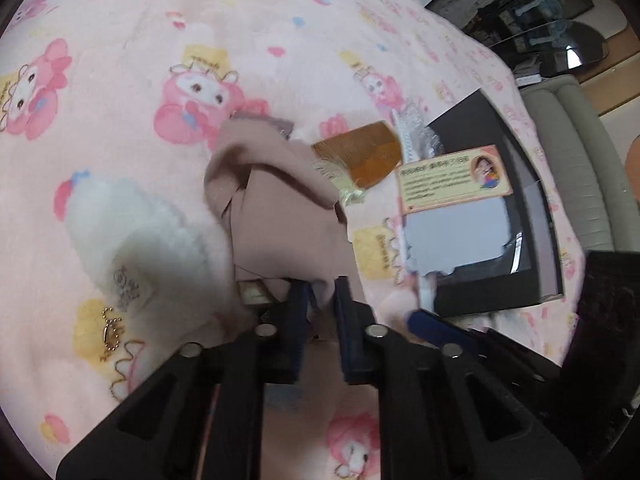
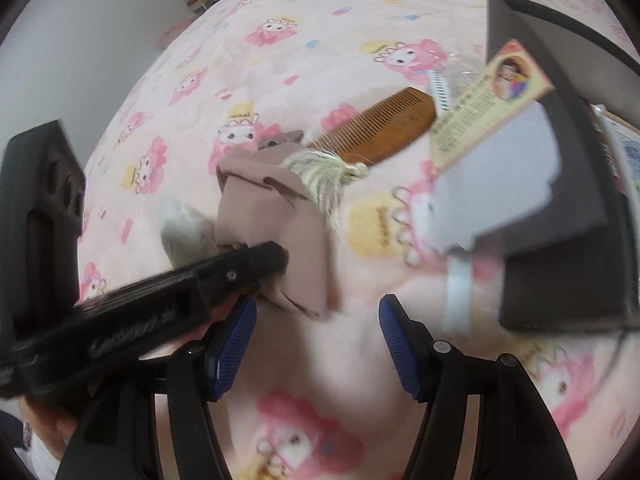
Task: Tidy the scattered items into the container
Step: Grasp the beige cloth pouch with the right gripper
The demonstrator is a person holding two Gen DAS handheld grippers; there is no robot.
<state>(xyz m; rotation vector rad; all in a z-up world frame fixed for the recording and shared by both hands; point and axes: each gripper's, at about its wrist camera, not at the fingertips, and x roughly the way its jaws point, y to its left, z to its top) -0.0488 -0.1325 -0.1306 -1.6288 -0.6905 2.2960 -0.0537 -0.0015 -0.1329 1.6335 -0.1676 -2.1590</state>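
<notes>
The mauve cloth (image 1: 280, 220) was gripped by the closed left tool (image 1: 320, 300) above the pink blanket (image 1: 120, 80). The right tool (image 2: 318, 344) was held wide apart, empty, near the wooden comb (image 2: 384, 128) and black box (image 2: 568, 208).

Card (image 1: 454, 178): print blurred, illegible. White plush (image 1: 132, 240): partly hidden behind cloth (image 1: 280, 216). Black box (image 2: 568, 200): cropped at frame edge.

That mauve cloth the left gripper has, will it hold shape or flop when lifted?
Likely floppy: the mauve cloth already folds and droops around the left gripper. Probably light, since a thin pinch holds it. Its loose edge may drag the pale tassel lying against it.
</notes>
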